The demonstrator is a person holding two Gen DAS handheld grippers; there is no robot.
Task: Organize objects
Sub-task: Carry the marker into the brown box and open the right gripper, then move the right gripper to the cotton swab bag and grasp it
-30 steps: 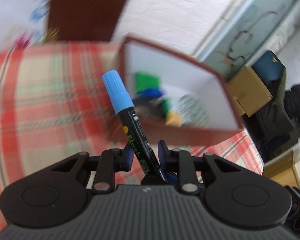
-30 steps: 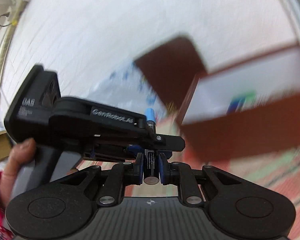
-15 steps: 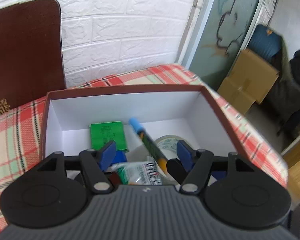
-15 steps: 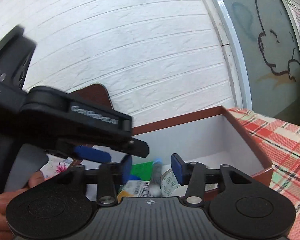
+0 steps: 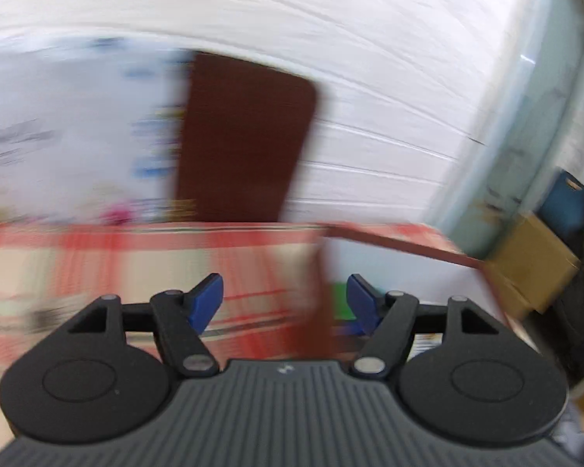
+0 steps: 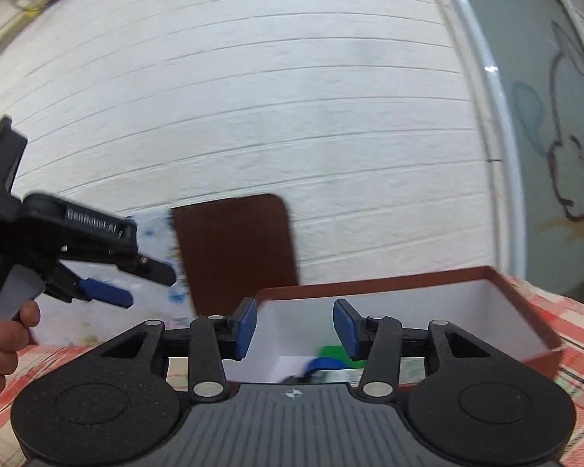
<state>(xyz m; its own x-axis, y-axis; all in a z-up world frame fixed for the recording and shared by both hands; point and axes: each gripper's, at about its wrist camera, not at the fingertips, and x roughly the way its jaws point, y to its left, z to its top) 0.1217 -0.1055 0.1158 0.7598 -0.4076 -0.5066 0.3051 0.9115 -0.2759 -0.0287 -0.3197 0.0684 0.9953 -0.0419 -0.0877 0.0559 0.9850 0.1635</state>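
Both the left tongs [image 5: 284,301] and the right tongs [image 6: 295,327] are wide apart and hold nothing. The brown box [image 6: 518,311] stands just ahead of the right tongs on the checked table [image 6: 580,342]. Inside it lie a green card [image 6: 331,352] and other small things, too blurred to name. They look light and stiff; I would take each one across its narrow side.

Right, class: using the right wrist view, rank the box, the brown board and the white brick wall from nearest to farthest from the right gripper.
1. The box: just beyond the open right gripper, ahead and to the right.
2. The brown board: standing behind the box, ahead and slightly left.
3. The white brick wall: behind the board, across the background.
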